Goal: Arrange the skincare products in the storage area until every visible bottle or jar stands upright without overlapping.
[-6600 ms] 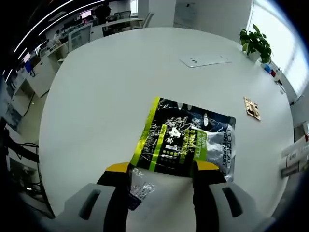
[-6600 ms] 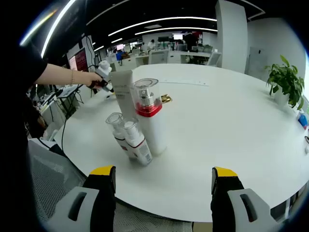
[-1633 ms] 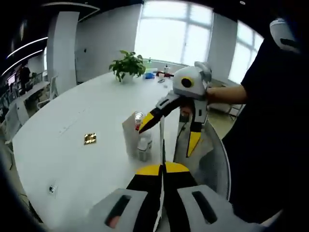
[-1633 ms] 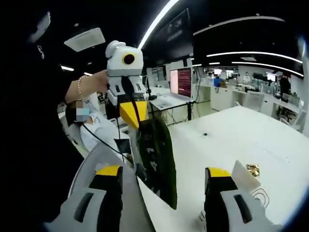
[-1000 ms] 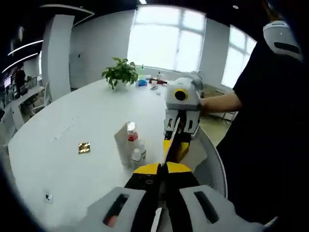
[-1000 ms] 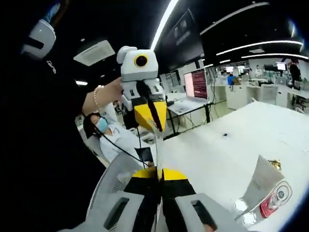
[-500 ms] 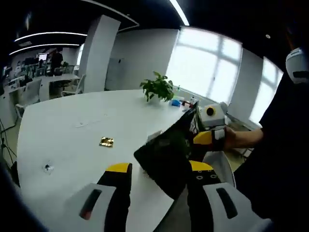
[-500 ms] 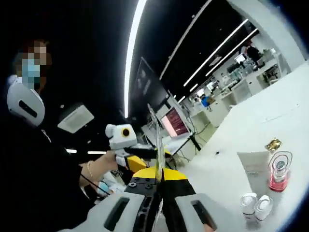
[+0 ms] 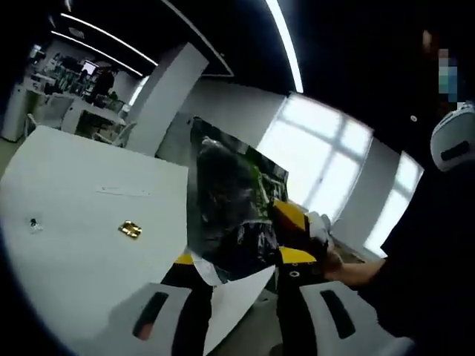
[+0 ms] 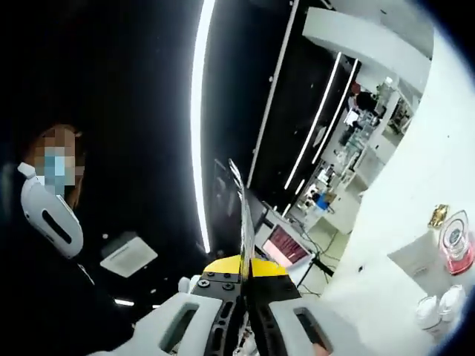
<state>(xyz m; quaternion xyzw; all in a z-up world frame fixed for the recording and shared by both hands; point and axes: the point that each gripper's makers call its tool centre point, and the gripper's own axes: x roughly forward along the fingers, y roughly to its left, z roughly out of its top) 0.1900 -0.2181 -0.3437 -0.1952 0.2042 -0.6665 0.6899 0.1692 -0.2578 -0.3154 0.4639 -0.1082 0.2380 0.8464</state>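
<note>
**A:** Two claws on one job, is it? What do you make out on the left side?

**B:** In the left gripper view, the white table point(image 9: 67, 259) runs off to the left with a small gold packet point(image 9: 130, 230) lying flat on it. The left gripper point(image 9: 240, 257) has its jaws spread wide, clamping nothing. The black and green foil pouch point(image 9: 226, 215) hangs upright in the air just ahead of them. I can't tell whether its bottom edge brushes them.

**A:** So who's got the pouch?

**B:** The right gripper point(image 9: 297, 219), coming in from the right with a hand point(image 9: 338, 261) behind it. Its yellow tips are pinched on the pouch's right edge.

**A:** And from the other camera?

**B:** The right gripper view has the right gripper point(image 10: 245, 263) with jaws pressed together, and the pouch point(image 10: 243, 215) stands edge-on between them as a thin sliver.

**A:** Where are the skincare things?

**B:** Low on the far right of that view, on the table point(image 10: 453, 148), well away from the pouch. A leaning tube point(image 10: 419, 261) is just beside a red-collared pump bottle point(image 10: 456, 245), with two small bottles point(image 10: 436, 308) in front. All are upright as far as I can see. The gold packet point(image 10: 439, 215) lies beyond them.
</note>
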